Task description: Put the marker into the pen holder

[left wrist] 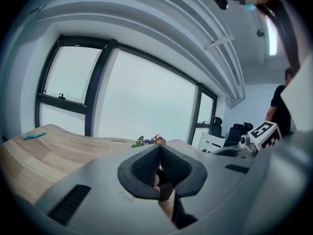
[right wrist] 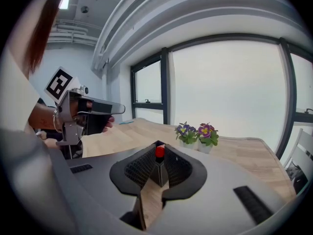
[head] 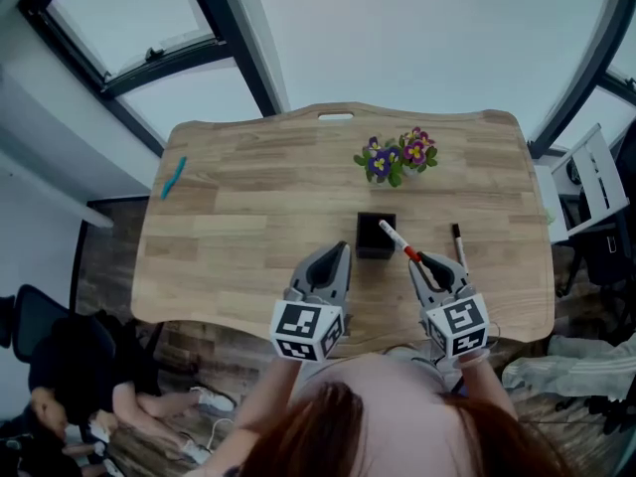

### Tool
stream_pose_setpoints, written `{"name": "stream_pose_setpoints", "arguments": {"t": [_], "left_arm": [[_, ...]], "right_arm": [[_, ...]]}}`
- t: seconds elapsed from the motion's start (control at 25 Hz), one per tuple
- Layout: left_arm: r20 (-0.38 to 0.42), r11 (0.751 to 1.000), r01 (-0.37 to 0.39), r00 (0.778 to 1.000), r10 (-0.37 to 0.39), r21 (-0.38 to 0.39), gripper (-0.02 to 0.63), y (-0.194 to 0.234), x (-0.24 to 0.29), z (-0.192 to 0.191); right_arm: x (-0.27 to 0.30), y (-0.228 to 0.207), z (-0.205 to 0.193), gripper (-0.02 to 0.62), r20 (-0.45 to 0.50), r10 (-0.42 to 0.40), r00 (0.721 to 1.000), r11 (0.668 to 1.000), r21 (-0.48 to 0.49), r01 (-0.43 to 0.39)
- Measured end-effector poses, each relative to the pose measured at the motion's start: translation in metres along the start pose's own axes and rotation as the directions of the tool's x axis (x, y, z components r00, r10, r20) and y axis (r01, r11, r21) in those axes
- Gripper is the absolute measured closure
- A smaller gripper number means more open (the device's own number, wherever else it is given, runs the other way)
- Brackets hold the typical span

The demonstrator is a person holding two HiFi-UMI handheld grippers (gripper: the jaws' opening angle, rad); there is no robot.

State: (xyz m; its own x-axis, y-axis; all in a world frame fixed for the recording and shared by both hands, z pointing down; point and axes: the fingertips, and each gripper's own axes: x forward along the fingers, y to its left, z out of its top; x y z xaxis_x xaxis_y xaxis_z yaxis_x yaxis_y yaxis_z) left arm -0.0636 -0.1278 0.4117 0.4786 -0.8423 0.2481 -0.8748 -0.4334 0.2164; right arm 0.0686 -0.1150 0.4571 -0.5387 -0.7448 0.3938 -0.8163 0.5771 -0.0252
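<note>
Reddish hair (head: 328,425) is seen closest of all, at the bottom of the head view. Just past it, both grippers are held out over the bench (head: 238,227).

The marker (head: 400,243) is pinched tight by the jaws of the right gripper (head: 422,263). It is held up in the air and is not lying on the bench. Its white end is pointed at the pen holder (head: 370,246) and seems to be right at the holder's right rim. Whether the rim is touched cannot be told. The marker is most likely held at this slant so that the white end can be slid down into the open top. A red band is seen on the marker just in front of the jaws. In the right gripper view a red spot is seen squeezed between the jaw tips.

The left gripper (head: 338,254) is held on the near side of the pen holder, a little to its left. Its jaws are pressed together and nothing is pinched by them. It is probably placed there to be out of the way, yet close enough to steady the holder if needed.

Both grippers are pointed away from the person and toward the pen holder. The right one is turned inward, to the left.

A second pen (head: 458,241) is lying on the bench near the right of the pen holder. Flowers (head: 397,157) are set on the far side of the pen holder. A blue thing (head: 174,177) is lying far to the left of it.
</note>
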Motion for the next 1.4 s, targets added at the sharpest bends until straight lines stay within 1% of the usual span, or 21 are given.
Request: {"name": "stream_pose_setpoints", "arguments": {"t": [0.4, 0.8, 1.4], "left_arm": [[-0.007, 0.999, -0.032, 0.999, 0.032, -0.005, 0.604, 0.009, -0.008, -0.001], [-0.019, 0.997, -0.071, 0.997, 0.071, -0.011, 0.604, 0.021, -0.011, -0.005], [-0.035, 0.991, -0.128, 0.991, 0.128, -0.026, 0.604, 0.039, -0.013, -0.008]], "right_arm": [[0.015, -0.002, -0.003, 0.548, -0.017, 0.03, 0.999, 0.999, 0.027, -0.03], [0.034, -0.002, -0.007, 0.547, -0.034, 0.056, 0.998, 0.998, 0.027, -0.055], [0.068, 0.002, -0.02, 0.546, -0.09, 0.11, 0.99, 0.994, 0.008, -0.11]]}}
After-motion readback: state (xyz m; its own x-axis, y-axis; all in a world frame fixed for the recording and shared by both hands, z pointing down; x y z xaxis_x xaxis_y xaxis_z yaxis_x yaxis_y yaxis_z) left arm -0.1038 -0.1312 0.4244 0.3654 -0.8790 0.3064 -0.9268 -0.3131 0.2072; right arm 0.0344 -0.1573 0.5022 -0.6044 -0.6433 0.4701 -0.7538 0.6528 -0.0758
